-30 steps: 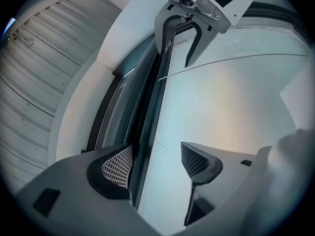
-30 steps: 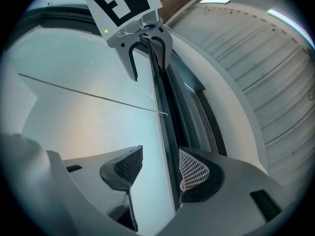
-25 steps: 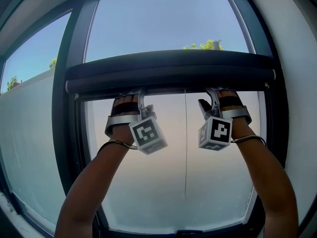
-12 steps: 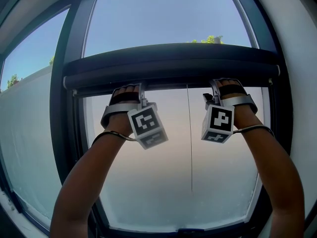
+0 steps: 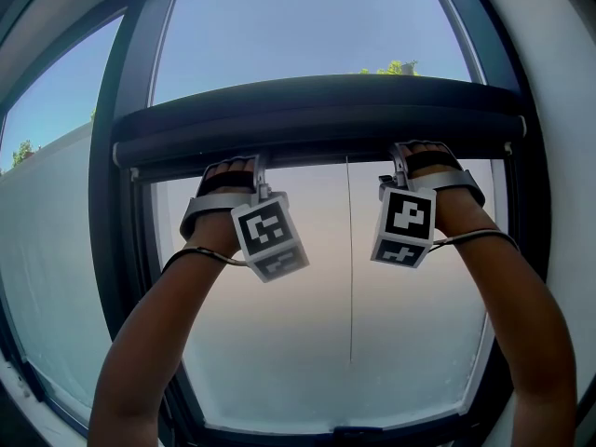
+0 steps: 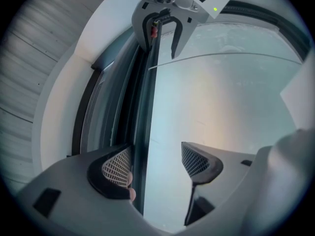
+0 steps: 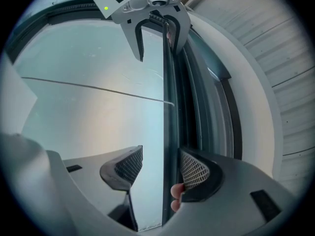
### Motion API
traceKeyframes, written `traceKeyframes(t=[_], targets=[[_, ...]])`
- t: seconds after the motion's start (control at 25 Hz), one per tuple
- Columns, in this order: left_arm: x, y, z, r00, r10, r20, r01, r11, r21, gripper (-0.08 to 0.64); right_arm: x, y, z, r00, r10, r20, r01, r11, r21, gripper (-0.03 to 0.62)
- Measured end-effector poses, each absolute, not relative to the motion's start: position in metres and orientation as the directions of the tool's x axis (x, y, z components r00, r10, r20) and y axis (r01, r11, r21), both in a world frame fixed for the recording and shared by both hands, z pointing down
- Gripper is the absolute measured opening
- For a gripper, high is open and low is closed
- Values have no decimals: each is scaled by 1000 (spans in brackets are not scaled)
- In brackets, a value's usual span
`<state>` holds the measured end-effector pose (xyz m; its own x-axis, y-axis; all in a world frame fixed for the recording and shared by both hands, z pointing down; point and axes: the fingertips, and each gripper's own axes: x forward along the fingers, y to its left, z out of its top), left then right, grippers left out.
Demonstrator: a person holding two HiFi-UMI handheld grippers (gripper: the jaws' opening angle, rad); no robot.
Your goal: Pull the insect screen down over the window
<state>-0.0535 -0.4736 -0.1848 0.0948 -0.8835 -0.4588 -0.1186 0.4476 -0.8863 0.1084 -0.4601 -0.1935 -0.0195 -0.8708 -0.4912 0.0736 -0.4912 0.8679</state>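
Note:
The insect screen's dark bar (image 5: 317, 124) runs across the window above the middle, with frosted glass below it. Both my grippers reach up to its lower edge from underneath. My left gripper (image 5: 250, 168) sits left of centre, its marker cube (image 5: 268, 236) hanging below the hand. In the left gripper view the bar's thin edge (image 6: 143, 132) passes between the jaws of my left gripper (image 6: 157, 163), close to the left pad (image 6: 118, 167) and far from the right one. My right gripper (image 5: 400, 155) is open, and in the right gripper view my right gripper (image 7: 160, 168) straddles the edge (image 7: 170, 132) the same way.
A thin pull cord (image 5: 350, 268) hangs down the glass between my hands. The dark window frame (image 5: 112, 250) stands at the left, with a white reveal (image 5: 559, 156) at the right. Sky and treetops show above the bar.
Both wrists have tilted a little, so the cubes sit slightly differently. The hands stay under the bar and the jaws look the same.

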Motion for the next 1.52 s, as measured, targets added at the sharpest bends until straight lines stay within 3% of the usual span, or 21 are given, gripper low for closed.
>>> traceKeyframes(t=[0.68, 1.52], targets=[[-54, -471, -161, 72, -916, -395, -88, 388, -917, 301, 106, -459, -167, -21, -919, -394, 77, -395, 916, 222], [-52, -472, -71, 27, -964, -265, -94, 262, -961, 301, 109, -456, -75, -47, -963, -265, 93, -268, 959, 235]])
